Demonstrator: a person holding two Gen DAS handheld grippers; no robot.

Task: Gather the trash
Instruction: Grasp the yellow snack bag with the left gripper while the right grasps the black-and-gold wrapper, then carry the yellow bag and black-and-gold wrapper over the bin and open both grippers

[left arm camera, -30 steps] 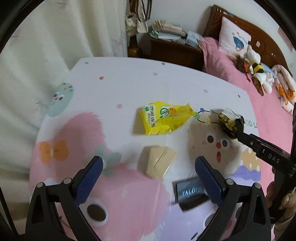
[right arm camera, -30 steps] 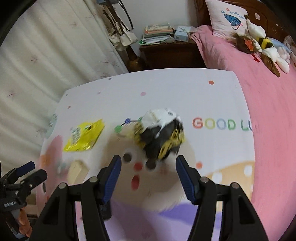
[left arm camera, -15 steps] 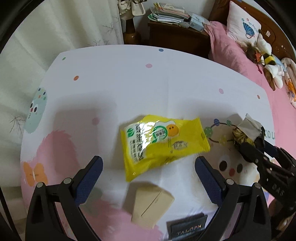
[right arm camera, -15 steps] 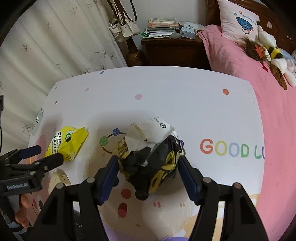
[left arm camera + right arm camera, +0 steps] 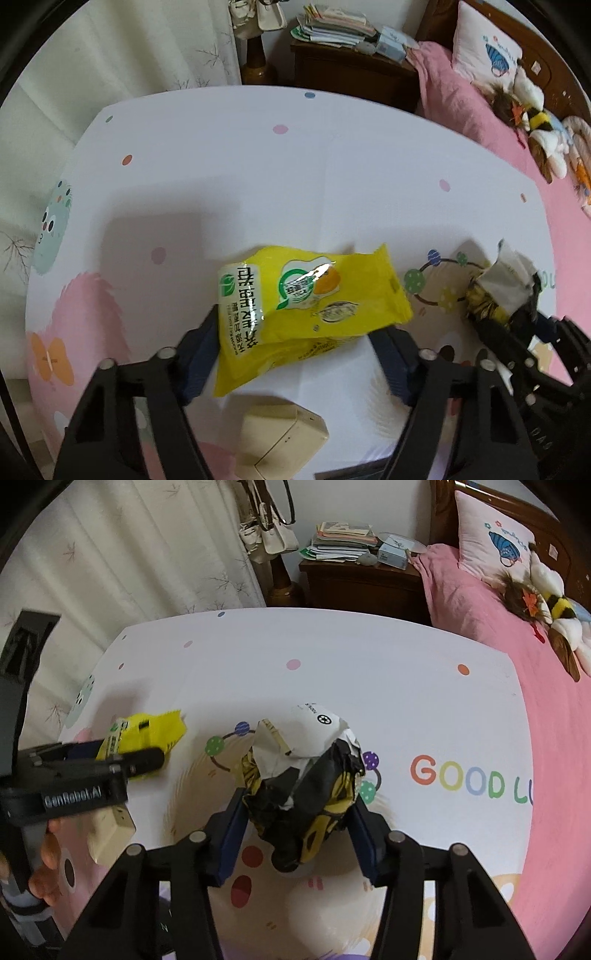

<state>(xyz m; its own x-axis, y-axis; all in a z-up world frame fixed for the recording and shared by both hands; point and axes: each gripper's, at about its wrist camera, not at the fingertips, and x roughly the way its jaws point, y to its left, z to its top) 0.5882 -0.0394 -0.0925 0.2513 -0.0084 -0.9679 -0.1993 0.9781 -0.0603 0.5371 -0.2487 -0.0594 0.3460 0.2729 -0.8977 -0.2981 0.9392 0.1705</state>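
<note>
- Left gripper (image 5: 301, 354): blue pads set against both ends of a glossy yellow snack packet (image 5: 310, 302), crinkled plastic film, on the tabletop (image 5: 258, 166).
- Right gripper (image 5: 295, 830): closed on a crumpled wrapper ball (image 5: 303, 786), black, yellow and white paper.
- Beige wedge-shaped box (image 5: 280, 439): smooth, matte, just below the packet.
- Tabletop cover: white, cartoon-printed, dotted.
</note>
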